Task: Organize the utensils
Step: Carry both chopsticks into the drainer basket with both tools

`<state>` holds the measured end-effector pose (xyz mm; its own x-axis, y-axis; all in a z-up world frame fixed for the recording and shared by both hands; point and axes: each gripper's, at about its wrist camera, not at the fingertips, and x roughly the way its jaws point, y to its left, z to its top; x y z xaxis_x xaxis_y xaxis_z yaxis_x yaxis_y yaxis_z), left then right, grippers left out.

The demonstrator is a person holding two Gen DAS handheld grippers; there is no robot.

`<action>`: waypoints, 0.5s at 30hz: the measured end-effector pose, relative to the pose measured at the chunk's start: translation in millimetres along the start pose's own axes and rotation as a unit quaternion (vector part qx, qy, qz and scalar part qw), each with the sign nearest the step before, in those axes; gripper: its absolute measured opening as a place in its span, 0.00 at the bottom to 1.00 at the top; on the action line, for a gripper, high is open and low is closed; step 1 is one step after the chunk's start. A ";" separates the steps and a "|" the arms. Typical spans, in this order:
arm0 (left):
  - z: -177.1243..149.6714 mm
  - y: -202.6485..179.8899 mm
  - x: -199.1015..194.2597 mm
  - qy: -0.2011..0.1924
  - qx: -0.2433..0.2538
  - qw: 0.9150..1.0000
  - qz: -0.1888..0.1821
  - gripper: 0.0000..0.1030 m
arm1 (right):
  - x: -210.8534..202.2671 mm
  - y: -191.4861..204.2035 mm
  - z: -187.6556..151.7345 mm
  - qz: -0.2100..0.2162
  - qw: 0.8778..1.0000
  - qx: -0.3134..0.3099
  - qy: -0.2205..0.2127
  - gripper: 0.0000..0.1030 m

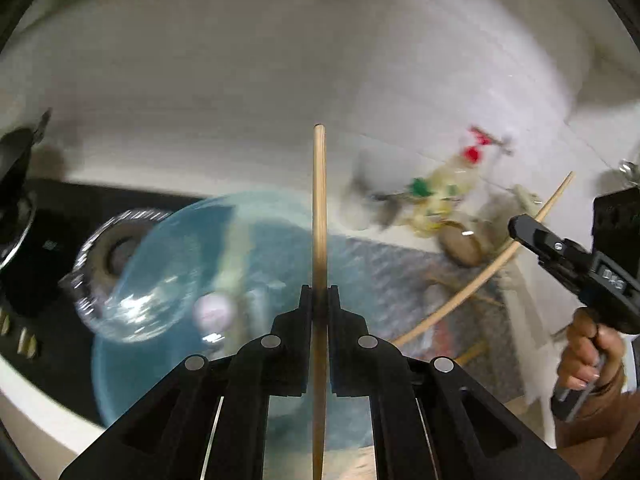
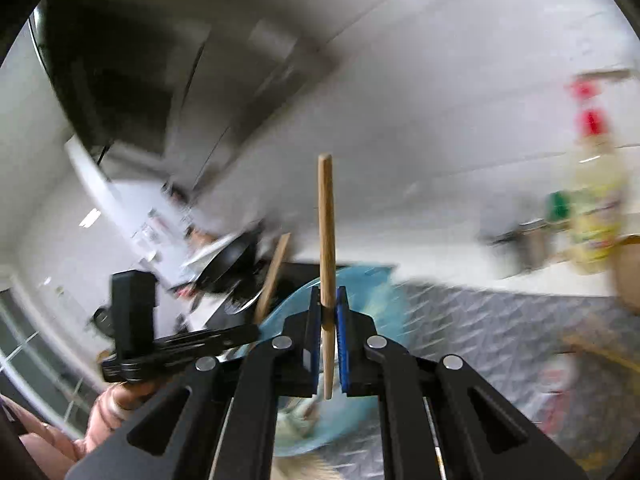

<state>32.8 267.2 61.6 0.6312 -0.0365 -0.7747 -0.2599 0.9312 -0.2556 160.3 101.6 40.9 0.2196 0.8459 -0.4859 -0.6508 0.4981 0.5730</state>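
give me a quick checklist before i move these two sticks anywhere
1. Left hand-held gripper shut on wooden stick: ok.
2. Right hand-held gripper shut on second wooden stick: ok.
3. Sticks clear of each other: ok, apart in the left wrist view.
4. Blue bowl below, clear of the stick ends: cannot tell, blurred.
5. Bottle with red cap out of the swing path: cannot tell.
6. Where the sticks should go: cannot tell, no holder visible.

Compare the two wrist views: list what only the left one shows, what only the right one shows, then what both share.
Left wrist only: a clear glass beside the bowl, and the right tongs holding their wooden stick. Right wrist only: a dark pan behind, and the left tongs from the side. Both: the blue bowl, the grey mat, the red-capped bottle, each tongs shut on a stick.
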 end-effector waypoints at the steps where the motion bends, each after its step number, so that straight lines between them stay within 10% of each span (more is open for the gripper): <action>1: -3.0 13.4 3.7 0.008 -0.006 1.000 0.004 0.07 | 18.2 5.9 -3.9 0.001 1.000 0.000 0.024 0.07; 7: -24.9 70.9 56.0 0.077 -0.042 0.996 0.014 0.07 | 134.3 -2.0 -41.0 -0.021 0.980 0.050 0.192 0.07; 15: -33.9 68.9 97.3 0.111 -0.053 0.992 0.030 0.09 | 198.1 -23.9 -38.4 -0.105 0.957 0.060 0.263 0.09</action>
<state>51.5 315.5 -51.0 0.4396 -0.0727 -0.8952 -0.3743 0.8912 -0.2562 191.5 250.0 -94.4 -0.0809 0.5277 -0.8456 -0.5383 0.6909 0.4827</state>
